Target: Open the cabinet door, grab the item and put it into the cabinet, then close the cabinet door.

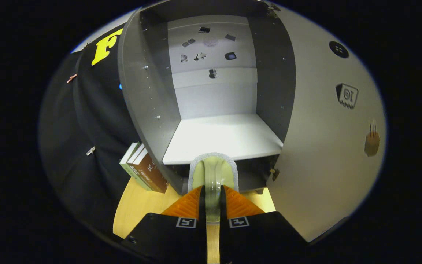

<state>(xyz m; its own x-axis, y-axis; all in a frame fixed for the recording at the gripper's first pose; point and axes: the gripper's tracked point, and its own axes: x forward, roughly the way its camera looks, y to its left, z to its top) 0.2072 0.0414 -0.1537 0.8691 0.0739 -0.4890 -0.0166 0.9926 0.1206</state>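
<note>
The cabinet stands open at twelve o'clock, its door swung out toward three o'clock and its shelf bare. Books lean at nine o'clock. The gripper pinches the item, probably a pale sponge, just short of the shelf lip. The placing step is in hand; next calls for carrying it forward over the shelf and releasing.

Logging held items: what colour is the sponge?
Pale green sponge, white-edged, clamped in the hand-held gripper; gripper view.
</note>
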